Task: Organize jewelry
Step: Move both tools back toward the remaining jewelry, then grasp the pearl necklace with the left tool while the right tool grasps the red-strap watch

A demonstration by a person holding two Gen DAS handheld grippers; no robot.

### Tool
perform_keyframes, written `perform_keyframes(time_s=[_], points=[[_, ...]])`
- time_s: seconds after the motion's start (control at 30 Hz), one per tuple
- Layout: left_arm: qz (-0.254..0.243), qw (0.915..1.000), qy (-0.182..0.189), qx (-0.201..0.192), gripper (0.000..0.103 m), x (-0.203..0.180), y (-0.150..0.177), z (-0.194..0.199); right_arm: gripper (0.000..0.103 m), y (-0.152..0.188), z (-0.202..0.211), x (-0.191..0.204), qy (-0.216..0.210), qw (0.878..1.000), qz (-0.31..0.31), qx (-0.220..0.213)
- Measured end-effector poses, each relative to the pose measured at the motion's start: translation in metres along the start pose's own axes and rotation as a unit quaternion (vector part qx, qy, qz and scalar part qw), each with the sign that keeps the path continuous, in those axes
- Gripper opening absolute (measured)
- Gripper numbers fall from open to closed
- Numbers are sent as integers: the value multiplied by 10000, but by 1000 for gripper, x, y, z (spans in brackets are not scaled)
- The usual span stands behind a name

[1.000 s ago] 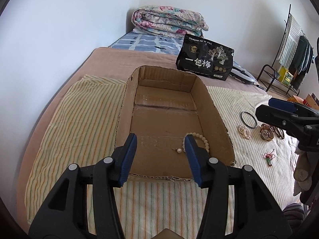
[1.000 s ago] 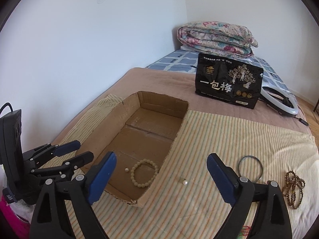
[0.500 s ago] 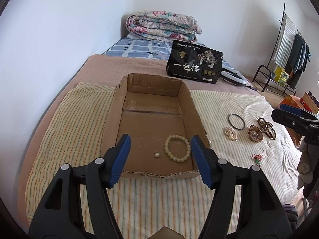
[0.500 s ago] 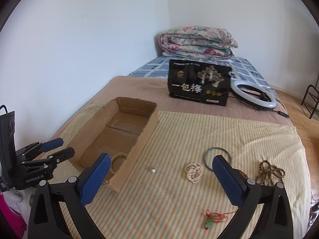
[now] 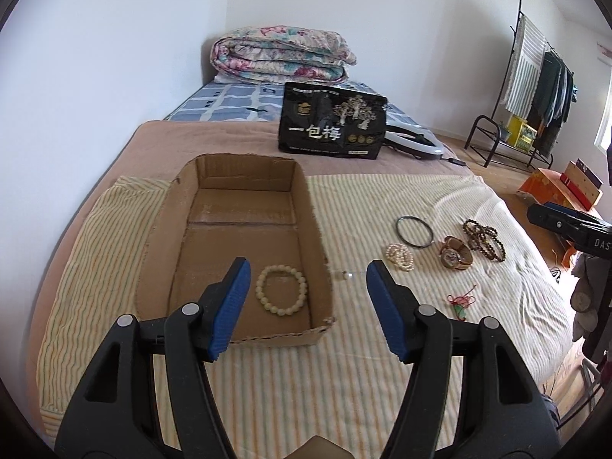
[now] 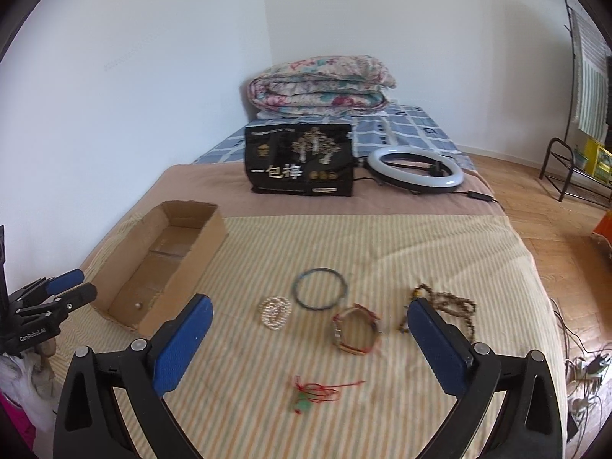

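Note:
An open cardboard box (image 5: 244, 176) lies on the striped cloth; a cream bead bracelet (image 5: 282, 294) lies inside near its front. My left gripper (image 5: 308, 306) is open and empty, above the box's front right corner. On the cloth to the right lie a small pearl (image 5: 348, 275), a pearl bracelet (image 6: 274, 312), a dark bangle (image 6: 320, 288), a watch (image 6: 356, 329), brown bead strands (image 6: 447, 306) and a red-corded green pendant (image 6: 311, 396). My right gripper (image 6: 310, 336) is open and empty, above this jewelry. A second pearl (image 6: 138, 306) shows inside the box.
A black snack bag (image 6: 300, 164), a ring light (image 6: 415, 170) and a folded floral quilt (image 6: 319, 84) sit at the back of the bed. A wall runs along the left. A clothes rack (image 5: 535, 76) stands on the floor at right.
Both grippers have pulled back and swung right. The left gripper has opened wider and left the bead bracelet lying in the box. The right gripper now faces the loose jewelry.

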State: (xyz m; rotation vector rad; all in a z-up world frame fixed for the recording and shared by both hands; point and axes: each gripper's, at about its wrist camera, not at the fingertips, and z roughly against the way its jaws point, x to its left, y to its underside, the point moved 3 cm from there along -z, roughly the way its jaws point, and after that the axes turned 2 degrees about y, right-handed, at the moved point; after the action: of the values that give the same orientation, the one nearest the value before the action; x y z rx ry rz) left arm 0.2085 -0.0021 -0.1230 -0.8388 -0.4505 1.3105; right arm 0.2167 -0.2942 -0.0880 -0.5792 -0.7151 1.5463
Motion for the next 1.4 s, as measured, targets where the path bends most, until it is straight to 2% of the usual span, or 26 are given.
perform_keyframes(time_s=[0.37,0.63,1.07,1.4], points=[[-315,9988,346,134,65,-61,-3,-30,103,11,6,-64,296,9990,-320,41],[-501,9968,511,362,65,-91,4,-65,101,25,-13,-80,158,9985,-445,284],[-604,9940,530,736,65,-118,13,-132,77,45,-71,-84,-193,9930,-683,943],[-522,9935,374,941,65,-119,14,-181,54,52,-112,-80,-476,9875,-749,1300]])
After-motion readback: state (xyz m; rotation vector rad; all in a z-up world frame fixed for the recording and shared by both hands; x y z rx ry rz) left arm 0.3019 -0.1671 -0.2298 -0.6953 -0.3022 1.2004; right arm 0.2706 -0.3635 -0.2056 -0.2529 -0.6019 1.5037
